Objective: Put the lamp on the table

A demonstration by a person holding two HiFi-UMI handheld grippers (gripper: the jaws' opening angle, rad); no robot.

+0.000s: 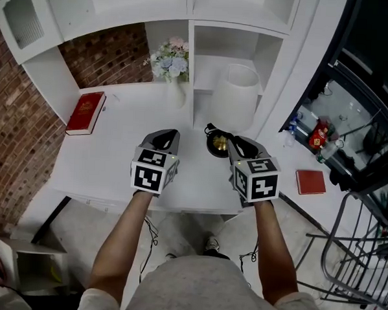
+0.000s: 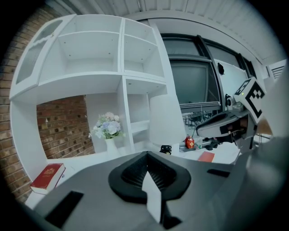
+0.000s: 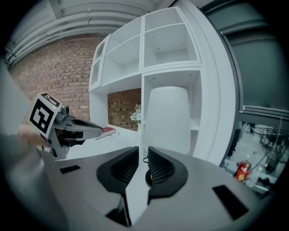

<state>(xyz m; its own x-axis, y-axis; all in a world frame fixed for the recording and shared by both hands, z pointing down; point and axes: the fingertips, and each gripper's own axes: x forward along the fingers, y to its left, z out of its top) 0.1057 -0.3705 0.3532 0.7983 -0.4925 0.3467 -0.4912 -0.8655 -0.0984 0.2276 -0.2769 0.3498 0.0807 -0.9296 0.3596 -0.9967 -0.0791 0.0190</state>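
The lamp has a tall white shade (image 1: 236,95) and a black and gold base (image 1: 216,144). It stands upright on the white desk (image 1: 116,160), at the mouth of the right-hand shelf compartment. In the right gripper view the shade (image 3: 168,119) rises straight ahead, and in the left gripper view the shade (image 2: 165,119) lies ahead to the right. My right gripper (image 1: 241,142) hovers just right of the base, jaws a narrow gap apart with nothing between them. My left gripper (image 1: 168,134) hangs left of the base, jaws together and empty.
A red book (image 1: 86,113) lies at the desk's left. A vase of pale flowers (image 1: 171,60) stands by the shelf divider (image 1: 190,73). Right of the desk sit a second red book (image 1: 310,182), bottles (image 1: 319,135) and a metal rack (image 1: 364,257).
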